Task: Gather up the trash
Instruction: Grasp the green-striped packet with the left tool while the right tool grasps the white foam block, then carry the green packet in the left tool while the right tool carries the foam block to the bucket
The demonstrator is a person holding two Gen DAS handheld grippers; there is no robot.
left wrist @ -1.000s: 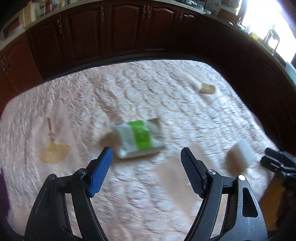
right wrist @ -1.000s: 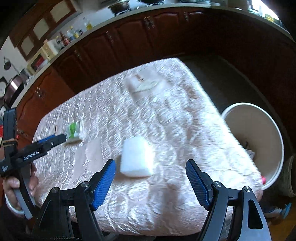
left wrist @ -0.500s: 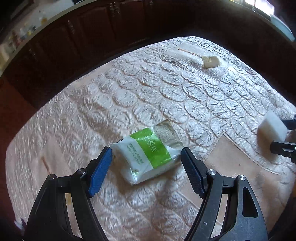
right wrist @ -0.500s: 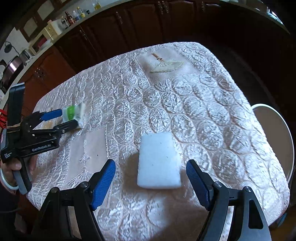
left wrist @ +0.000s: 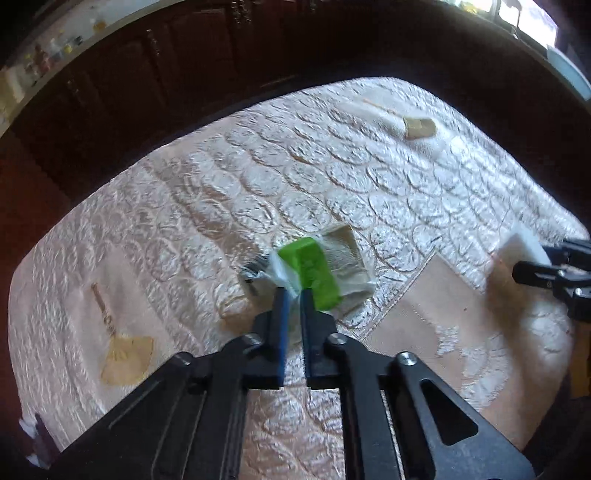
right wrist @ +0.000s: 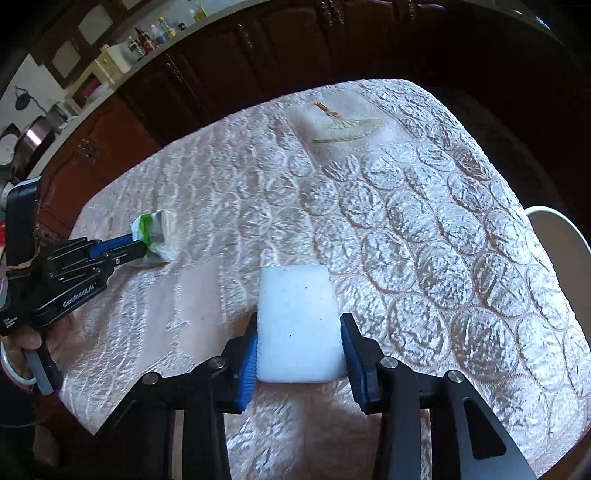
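Dark wood cabinets, quilted tablecloth, possibly window

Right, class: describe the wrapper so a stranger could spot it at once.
Start at the quilted tablecloth. Near its front edge the left gripper pinches the wrapper. A bright green band sets it apart from the plain white foam block.

Glossy embossed cloth, matt white foam block, crinkled plastic packet

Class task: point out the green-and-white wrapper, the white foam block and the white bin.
green-and-white wrapper (left wrist: pixel 314 271), left wrist view, green band.
white foam block (right wrist: pixel 297 321), right wrist view, top face.
white bin (right wrist: pixel 561 221), right wrist view, rim.
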